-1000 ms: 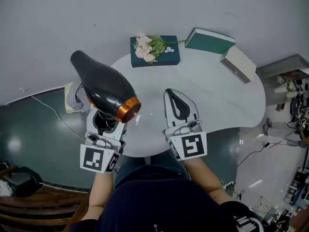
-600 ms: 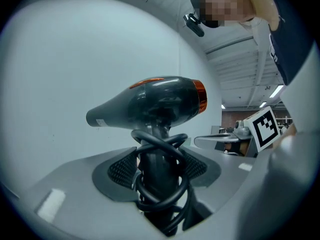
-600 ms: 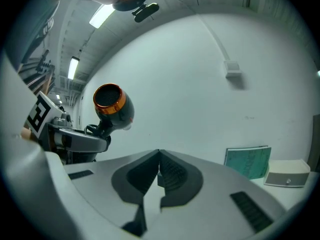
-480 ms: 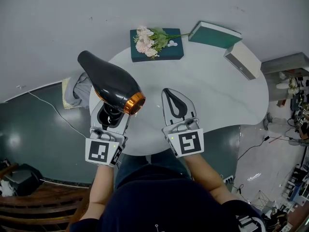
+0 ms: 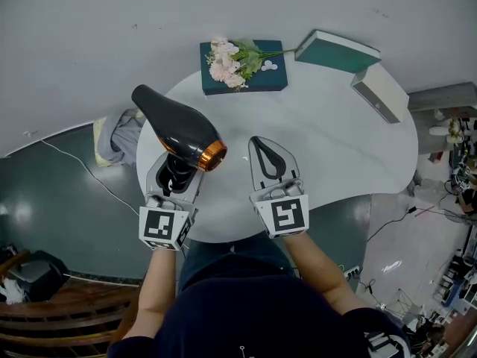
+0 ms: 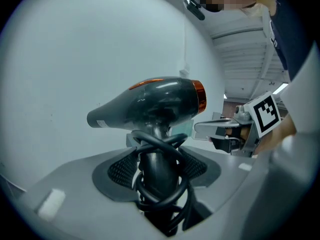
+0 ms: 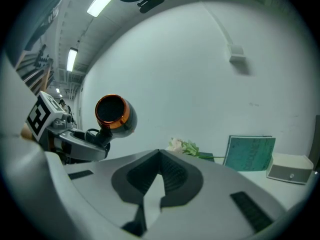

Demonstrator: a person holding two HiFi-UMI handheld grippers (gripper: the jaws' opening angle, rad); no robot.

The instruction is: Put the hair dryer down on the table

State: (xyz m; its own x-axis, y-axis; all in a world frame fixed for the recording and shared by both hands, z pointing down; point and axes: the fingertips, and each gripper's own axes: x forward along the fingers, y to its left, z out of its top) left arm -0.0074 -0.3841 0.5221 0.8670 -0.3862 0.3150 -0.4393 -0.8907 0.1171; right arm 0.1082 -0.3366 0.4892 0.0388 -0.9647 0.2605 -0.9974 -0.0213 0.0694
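White oval table (image 5: 335, 148) is seen from above, against a plain grey wall and a dark floor.

- Hair dryer (image 5: 177, 125): black, held in the air over the near left part of the table, not set down on it. The handle points down and the barrel lies roughly level. The orange-ringed end is turned toward the right gripper (image 5: 259, 142), and the narrow end points away to the far left.
- Left gripper (image 6: 159, 149): jaws are clamped on the dryer's handle, with a pad pressed to each side. The black cord (image 6: 162, 181) is wound round the handle, and its loops are caught between the jaws too.
- Right gripper: jaws are closed, tips touching, nothing between them. It is held over the near middle of the table, just beside the dryer and apart from it.
- Far edge of the table: a teal book (image 5: 257, 80) lies flat with a bunch of pale pink flowers (image 5: 226, 66) on it. A second teal book (image 5: 339, 51) and a white box (image 5: 380, 99) are placed further right, well apart from both grippers.
- A marker cube is seen at the rear of each gripper, left (image 5: 162, 228) and right (image 5: 287, 216).
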